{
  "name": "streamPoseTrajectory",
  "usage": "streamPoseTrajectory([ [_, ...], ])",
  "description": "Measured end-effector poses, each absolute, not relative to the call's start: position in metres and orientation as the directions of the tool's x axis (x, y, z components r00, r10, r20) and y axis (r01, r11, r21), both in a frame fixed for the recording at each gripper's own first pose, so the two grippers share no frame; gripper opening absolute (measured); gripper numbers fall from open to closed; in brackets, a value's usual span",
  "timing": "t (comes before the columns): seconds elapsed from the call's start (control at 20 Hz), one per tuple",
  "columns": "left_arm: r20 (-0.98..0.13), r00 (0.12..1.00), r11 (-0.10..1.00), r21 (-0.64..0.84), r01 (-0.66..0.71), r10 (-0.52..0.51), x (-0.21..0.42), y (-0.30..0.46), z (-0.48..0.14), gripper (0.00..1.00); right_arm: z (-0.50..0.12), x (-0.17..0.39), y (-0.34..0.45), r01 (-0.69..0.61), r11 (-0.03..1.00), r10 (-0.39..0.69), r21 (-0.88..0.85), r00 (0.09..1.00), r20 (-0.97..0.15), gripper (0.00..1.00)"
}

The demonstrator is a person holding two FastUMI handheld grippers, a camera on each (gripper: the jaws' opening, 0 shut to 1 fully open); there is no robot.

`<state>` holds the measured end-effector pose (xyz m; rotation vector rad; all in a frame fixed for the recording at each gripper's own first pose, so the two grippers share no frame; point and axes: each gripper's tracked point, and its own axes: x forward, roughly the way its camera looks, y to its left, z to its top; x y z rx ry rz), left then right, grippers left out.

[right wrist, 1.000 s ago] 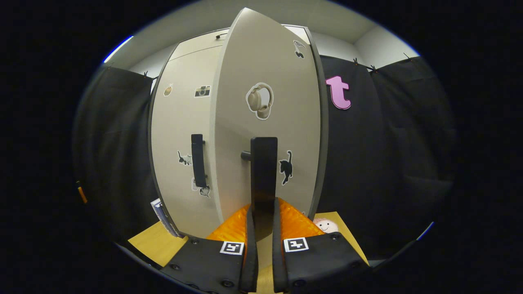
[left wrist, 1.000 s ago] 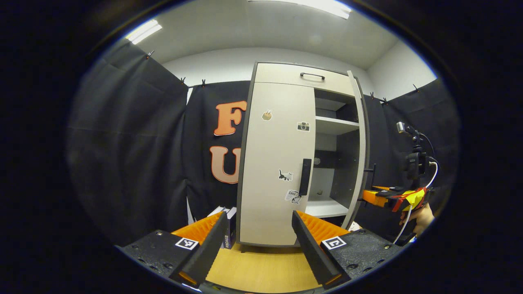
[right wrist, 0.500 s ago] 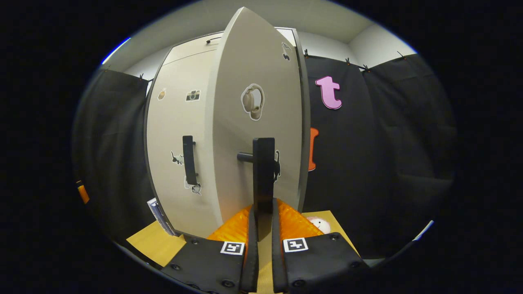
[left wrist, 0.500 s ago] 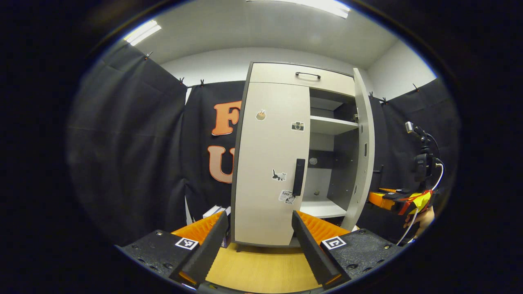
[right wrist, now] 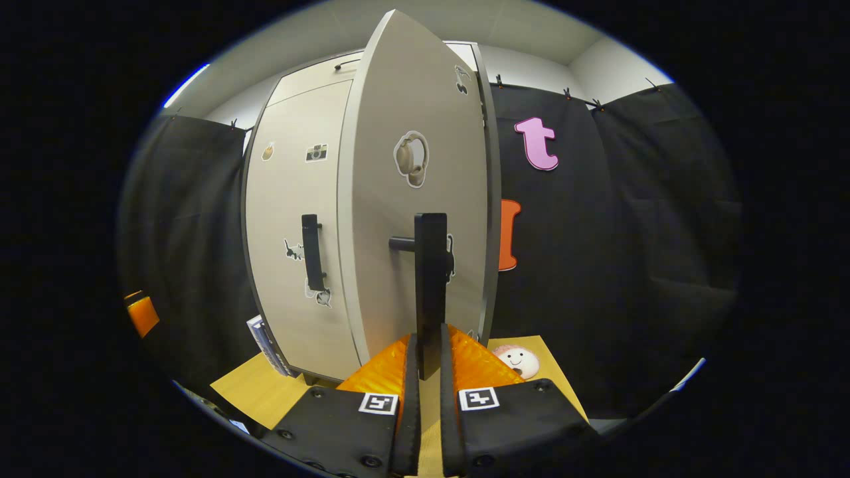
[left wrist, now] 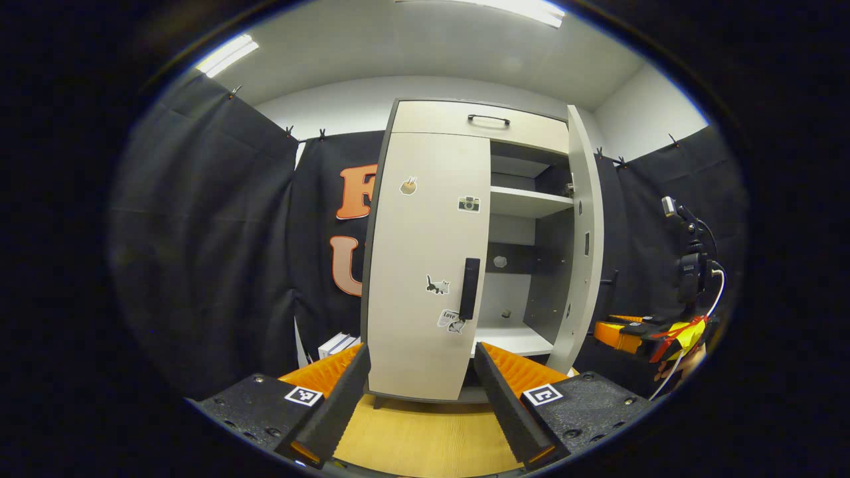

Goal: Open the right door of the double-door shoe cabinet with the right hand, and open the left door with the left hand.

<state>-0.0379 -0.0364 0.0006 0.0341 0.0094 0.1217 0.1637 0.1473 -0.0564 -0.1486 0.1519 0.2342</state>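
Observation:
The pale shoe cabinet [left wrist: 478, 123] stands ahead in the left gripper view. Its left door [left wrist: 425, 265] is closed, and the black left handle [left wrist: 469, 289] runs down the inner edge. My left gripper [left wrist: 420, 368] hangs open in front of that door, a little short of it, holding nothing. The right door [right wrist: 418, 199] is swung well out. My right gripper [right wrist: 429, 338] is shut on the black right door handle [right wrist: 431, 265]. In the left gripper view the right door [left wrist: 583, 239] shows almost edge-on, with the right gripper [left wrist: 624, 332] beside it.
White shelves [left wrist: 528, 202] show inside the open half. The cabinet stands on a wooden floor [left wrist: 425, 438]. Boxes [left wrist: 339, 345] lean at its left foot. A pink smiling toy [right wrist: 518, 358] lies on the floor at the right. A black camera stand [left wrist: 690, 265] is at the far right.
The right door has swung wider, pulled by my right gripper on its handle. The cabinet has slid left in the left gripper view; the left gripper stays open.

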Motion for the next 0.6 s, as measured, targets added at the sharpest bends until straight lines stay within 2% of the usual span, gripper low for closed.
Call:
streamPoseTrajectory([
  [0.4,-0.020,0.992,0.991,0.039,-0.127,0.128,-0.024,-0.054,-0.005,0.94,-0.053,0.165,0.132,-0.217,0.968,0.196,-0.126,0.967,-0.160,0.20],
  [0.45,-0.020,0.992,0.991,0.038,-0.127,0.128,-0.022,-0.057,-0.005,0.94,-0.053,0.166,0.129,-0.213,0.969,0.191,-0.128,0.968,-0.161,0.16],
  [0.5,-0.020,0.992,0.991,0.038,-0.126,0.127,-0.019,-0.060,-0.005,0.94,-0.052,0.166,0.126,-0.208,0.969,0.187,-0.131,0.969,-0.159,0.20],
  [0.6,-0.020,0.992,0.992,0.041,-0.120,0.121,-0.013,-0.069,-0.005,0.92,-0.052,0.167,0.120,-0.197,0.973,0.176,-0.124,0.971,-0.159,0.16],
])
